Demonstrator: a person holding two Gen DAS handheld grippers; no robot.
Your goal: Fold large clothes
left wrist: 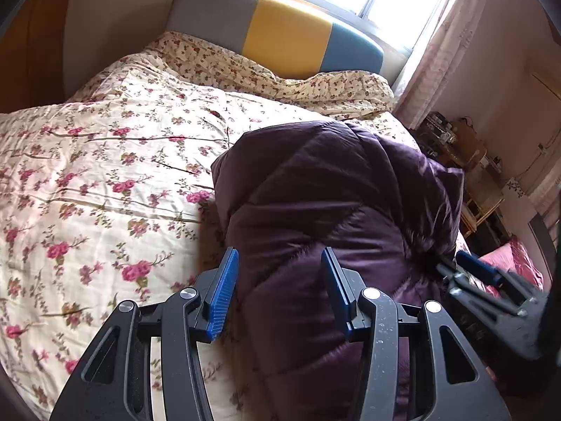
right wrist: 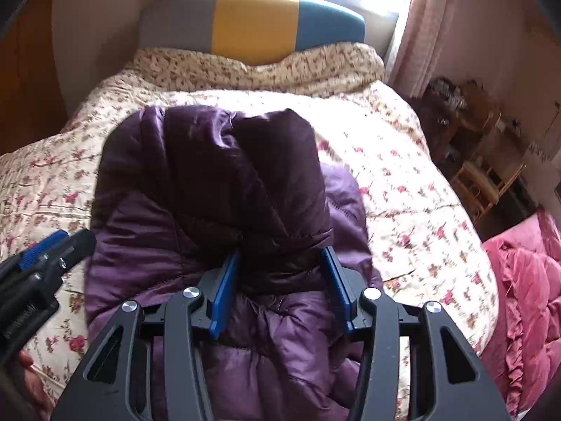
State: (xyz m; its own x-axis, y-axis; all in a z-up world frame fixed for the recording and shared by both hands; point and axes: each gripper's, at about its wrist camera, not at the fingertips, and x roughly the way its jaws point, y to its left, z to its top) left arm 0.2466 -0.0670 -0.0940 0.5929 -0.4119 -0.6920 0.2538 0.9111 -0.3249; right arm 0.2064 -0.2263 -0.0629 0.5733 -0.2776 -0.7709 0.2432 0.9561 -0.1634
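Looking across the bed: a purple puffer jacket (left wrist: 336, 210) lies bunched and partly folded on the flowered quilt (left wrist: 105, 161), toward the near right part of the bed.
Left claw (left wrist: 280, 280): jaws spread wide, nothing between them; it hovers over the jacket's near left edge, apart from the cloth as far as the view shows.
Right claw (right wrist: 280, 280): jaws also spread, with a dark hem of the jacket (right wrist: 273, 266) lying between the blue pads (right wrist: 224, 287); whether the pads touch the cloth cannot be told.
Slip risk: the shiny padded cloth looks slick and springy, so a shallow pinch on one layer would likely let the fold pop open.
Bunching risk: the jacket is thick and humped; dragging it could likely pull the quilt along and wrinkle both.
Uneven fold risk: if only one claw takes hold, the bulk may twist and roll to the right.
Right edge: the bed drops off close to the jacket, with a pink blanket (right wrist: 526, 298) below; a push that way could send a sleeve over the side.
Open room: wide bare quilt to the left and far toward the striped headboard (left wrist: 287, 31).
Far right: cluttered shelves (left wrist: 455, 147), well apart from the work.
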